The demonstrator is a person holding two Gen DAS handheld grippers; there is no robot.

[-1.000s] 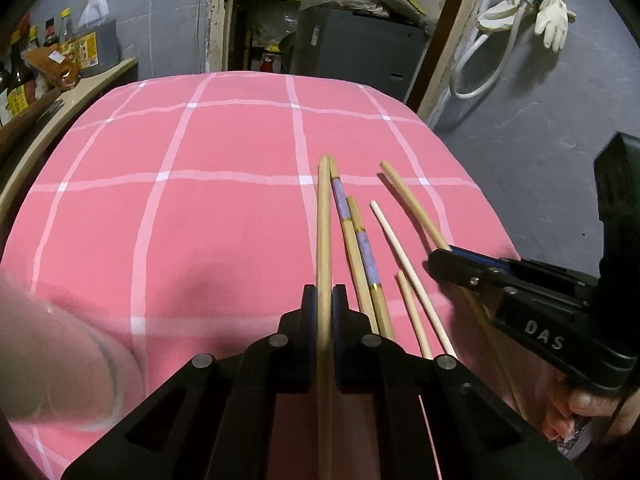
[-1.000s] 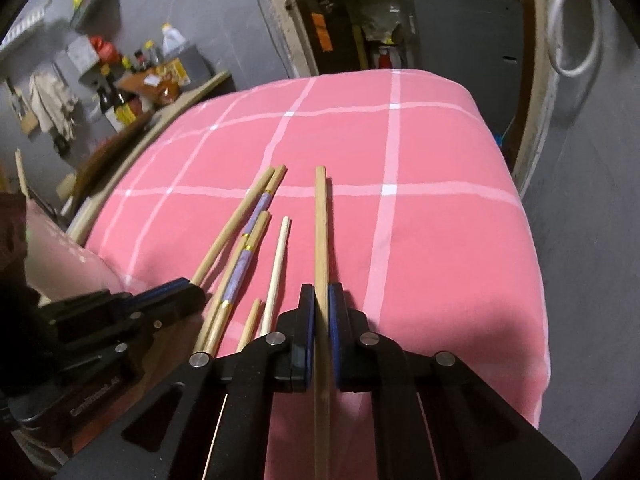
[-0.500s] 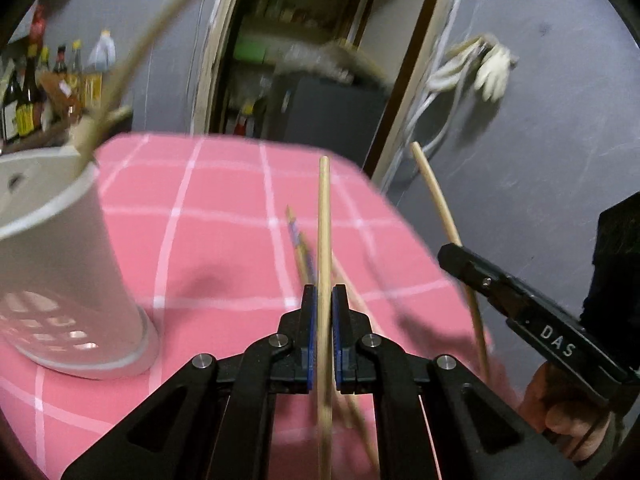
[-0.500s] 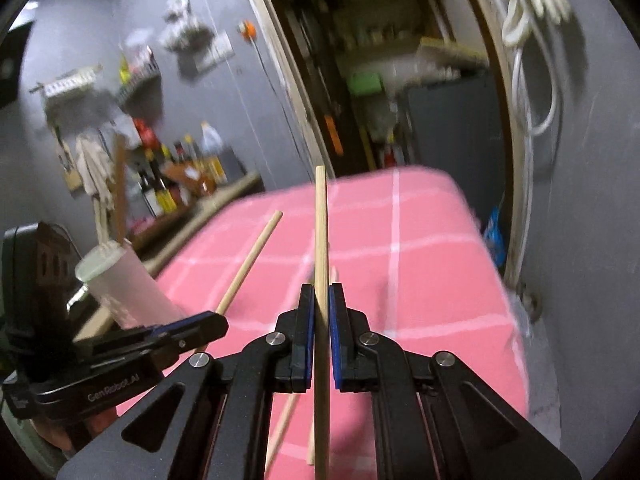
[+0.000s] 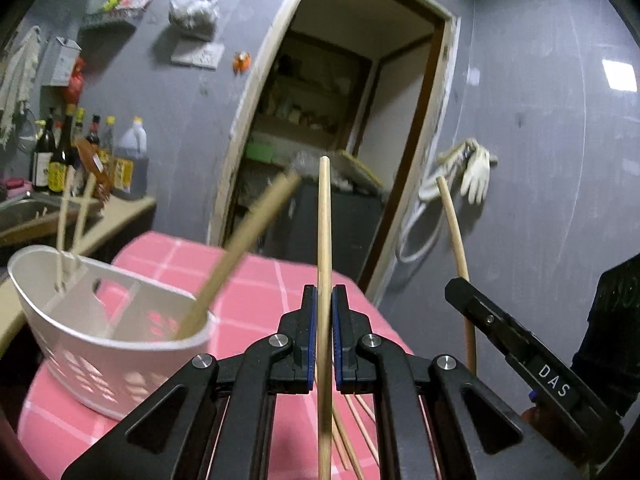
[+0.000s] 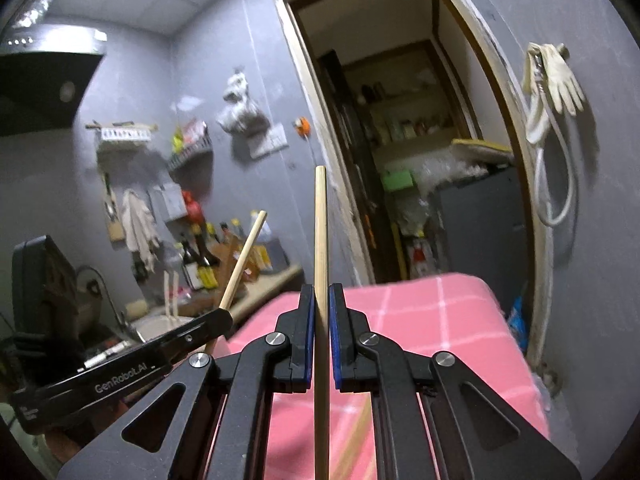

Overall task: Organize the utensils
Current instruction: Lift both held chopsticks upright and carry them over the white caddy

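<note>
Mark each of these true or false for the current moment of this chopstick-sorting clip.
1. Each gripper is shut on a wooden chopstick. True: the left gripper clamps one chopstick, and the right gripper clamps another chopstick.
2. The white holder is empty. False: the white utensil holder already has chopsticks standing in it.
3. More chopsticks lie on the pink checked cloth. True: loose chopsticks lie on the pink cloth.
4. The doorway behind the table is closed by a door. False: the doorway stands open onto shelves.
</note>
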